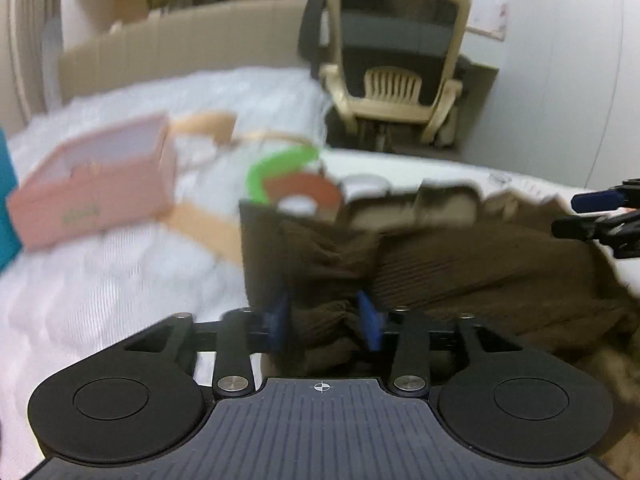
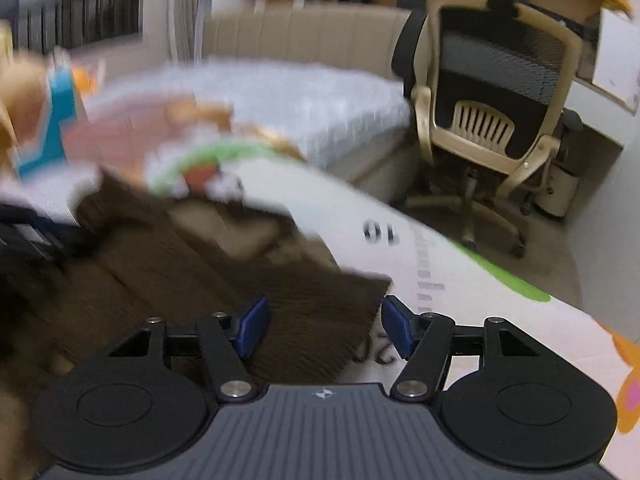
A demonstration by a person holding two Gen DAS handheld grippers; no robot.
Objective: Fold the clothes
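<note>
Left wrist view: the left gripper (image 1: 324,324) has its blue pads clamped on a bunched fold of a brown ribbed knit garment (image 1: 460,264), which spreads ahead and to the right over a printed mat (image 2: 460,280). The right gripper (image 2: 324,326) stands spread apart, straddling the garment's corner. Risk, as a judgement: that corner could slip free, and the bunched grip could drag the fold crooked

Lower middle of the left wrist view: the brown garment (image 1: 460,272) is ribbed knit cloth, matt. The left hand-held gripper (image 1: 324,320) is matt black plastic with blue pads and shiny metal pins. Upper right, the chair (image 1: 400,48) has cream glossy plastic framing dark mesh.
</note>
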